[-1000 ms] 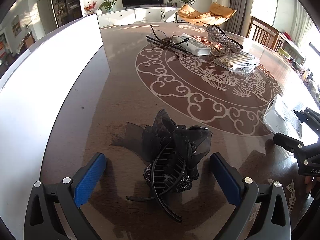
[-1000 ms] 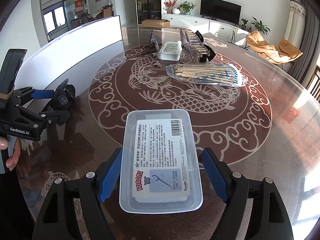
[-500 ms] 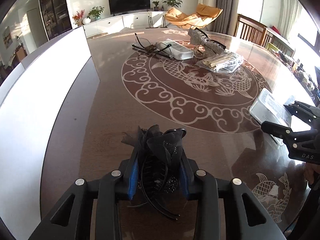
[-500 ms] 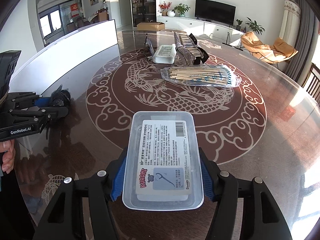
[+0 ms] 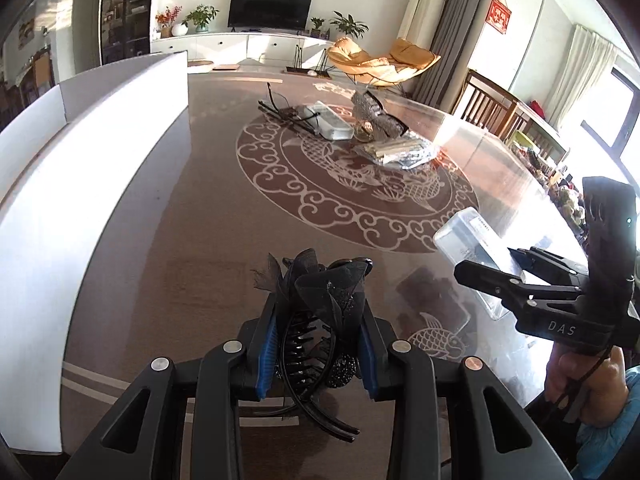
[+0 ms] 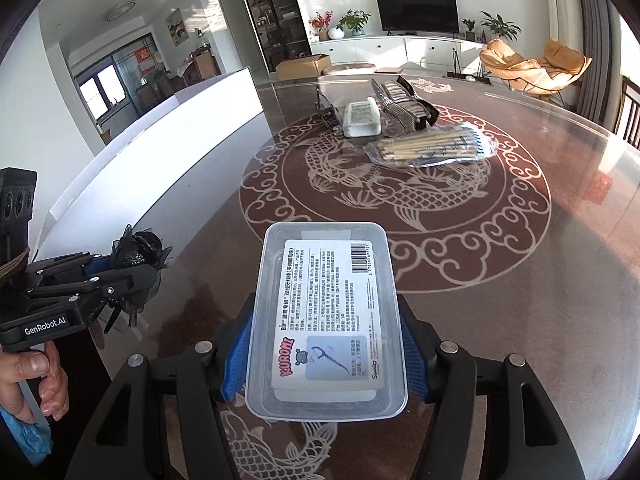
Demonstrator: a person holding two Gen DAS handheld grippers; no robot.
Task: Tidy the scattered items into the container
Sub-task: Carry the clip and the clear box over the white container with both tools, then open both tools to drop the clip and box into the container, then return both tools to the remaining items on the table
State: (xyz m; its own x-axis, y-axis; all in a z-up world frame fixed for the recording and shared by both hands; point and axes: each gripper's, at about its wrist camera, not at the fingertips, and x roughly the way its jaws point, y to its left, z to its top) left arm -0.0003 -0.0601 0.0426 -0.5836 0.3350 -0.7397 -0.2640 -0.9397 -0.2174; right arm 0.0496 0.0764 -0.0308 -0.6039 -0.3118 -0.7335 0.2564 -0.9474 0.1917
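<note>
A black hair clip with a mesh bow [image 5: 320, 292] sits between the blue pads of my left gripper [image 5: 318, 332], which is shut on it and holds it above the brown table. My right gripper [image 6: 326, 344] is shut on a clear plastic box of floss picks [image 6: 326, 300], label up, also off the table. In the right wrist view the left gripper [image 6: 120, 276] with the hair clip [image 6: 138, 248] is at the left. In the left wrist view the right gripper [image 5: 516, 268] carries the floss box [image 5: 464, 236] at the right. A large white container [image 5: 80, 160] runs along the table's left side.
At the far side of the table lie a bag of wooden sticks [image 6: 436, 146], a white case [image 6: 362, 118], a glittery silver bow [image 6: 396, 112] and thin black headbands [image 5: 288, 110]. A person's hand [image 6: 36, 376] grips each tool. Chairs stand beyond the right edge.
Both grippers went from open to shut, the left on the hair clip and the right on the floss box. Both then rose with their items off the table.
</note>
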